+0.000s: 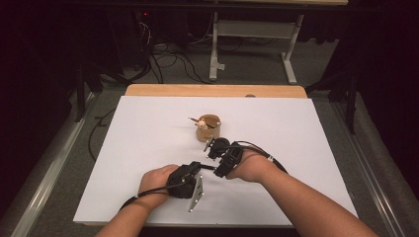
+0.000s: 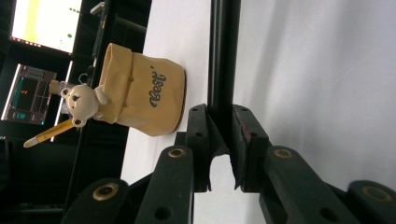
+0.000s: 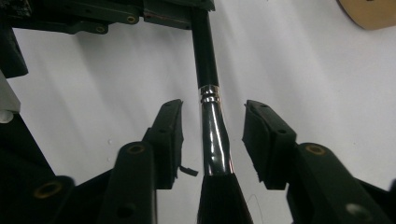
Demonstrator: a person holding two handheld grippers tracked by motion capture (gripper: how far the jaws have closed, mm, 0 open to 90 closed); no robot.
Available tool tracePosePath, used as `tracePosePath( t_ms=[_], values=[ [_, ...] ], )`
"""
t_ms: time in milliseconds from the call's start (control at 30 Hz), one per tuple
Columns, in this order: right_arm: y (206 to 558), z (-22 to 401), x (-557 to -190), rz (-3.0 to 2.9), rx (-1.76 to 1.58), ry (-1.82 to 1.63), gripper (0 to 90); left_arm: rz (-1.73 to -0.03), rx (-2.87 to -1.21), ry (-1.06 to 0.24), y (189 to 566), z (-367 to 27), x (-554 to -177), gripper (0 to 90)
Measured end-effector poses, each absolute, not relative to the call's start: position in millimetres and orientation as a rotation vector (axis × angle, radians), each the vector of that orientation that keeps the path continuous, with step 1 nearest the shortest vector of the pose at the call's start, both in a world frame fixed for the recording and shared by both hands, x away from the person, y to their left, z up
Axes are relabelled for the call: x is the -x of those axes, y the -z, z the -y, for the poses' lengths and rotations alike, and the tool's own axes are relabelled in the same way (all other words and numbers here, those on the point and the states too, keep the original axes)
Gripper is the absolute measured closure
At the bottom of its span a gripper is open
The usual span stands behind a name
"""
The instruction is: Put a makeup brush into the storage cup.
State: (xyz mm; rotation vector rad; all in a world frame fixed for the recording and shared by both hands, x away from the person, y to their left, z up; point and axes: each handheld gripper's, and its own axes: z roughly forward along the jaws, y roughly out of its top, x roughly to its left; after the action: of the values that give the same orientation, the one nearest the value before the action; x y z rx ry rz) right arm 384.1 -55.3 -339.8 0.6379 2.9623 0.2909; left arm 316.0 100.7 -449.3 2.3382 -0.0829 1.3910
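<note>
A black-handled brush (image 1: pixel 208 167) with a silver ferrule (image 3: pixel 212 135) spans the gap between my two grippers near the front of the white mat. My left gripper (image 2: pixel 220 114) is shut on the brush's black handle (image 2: pixel 223 56), its pads pressed on both sides. My right gripper (image 3: pixel 213 109) faces the left gripper (image 3: pixel 177 14). Its jaws stand open on either side of the ferrule, and the pads do not touch it. Both grippers, left (image 1: pixel 197 167) and right (image 1: pixel 218 170), lie close together in the high view. A tan bag-shaped holder (image 1: pixel 207 129) marked "Best" (image 2: pixel 144 98) stands just beyond them, with a small bear figure (image 2: pixel 84 100) and a pencil (image 2: pixel 46 135).
The white mat (image 1: pixel 296 148) covers a wooden table whose far edge (image 1: pixel 212 90) shows. A white table frame (image 1: pixel 257 29) and floor cables (image 1: pixel 168 64) lie beyond it. Lit screens (image 2: pixel 46 23) glow in the dark behind the holder.
</note>
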Motion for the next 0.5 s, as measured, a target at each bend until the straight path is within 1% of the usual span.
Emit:
tracePosePath(
  t_ms=[333, 500],
  values=[
    [333.4, 61.6, -385.7, -2.944, -0.638, -0.280, 42.1, 0.063, -2.329, -1.390, 448.8, -102.0, -317.5, 78.6],
    [330.3, 67.9, -385.9, -2.939, -0.644, -0.283, 37.8, 0.062, -2.332, -1.399, 447.9, -102.8, -317.5, 78.6]
  ],
)
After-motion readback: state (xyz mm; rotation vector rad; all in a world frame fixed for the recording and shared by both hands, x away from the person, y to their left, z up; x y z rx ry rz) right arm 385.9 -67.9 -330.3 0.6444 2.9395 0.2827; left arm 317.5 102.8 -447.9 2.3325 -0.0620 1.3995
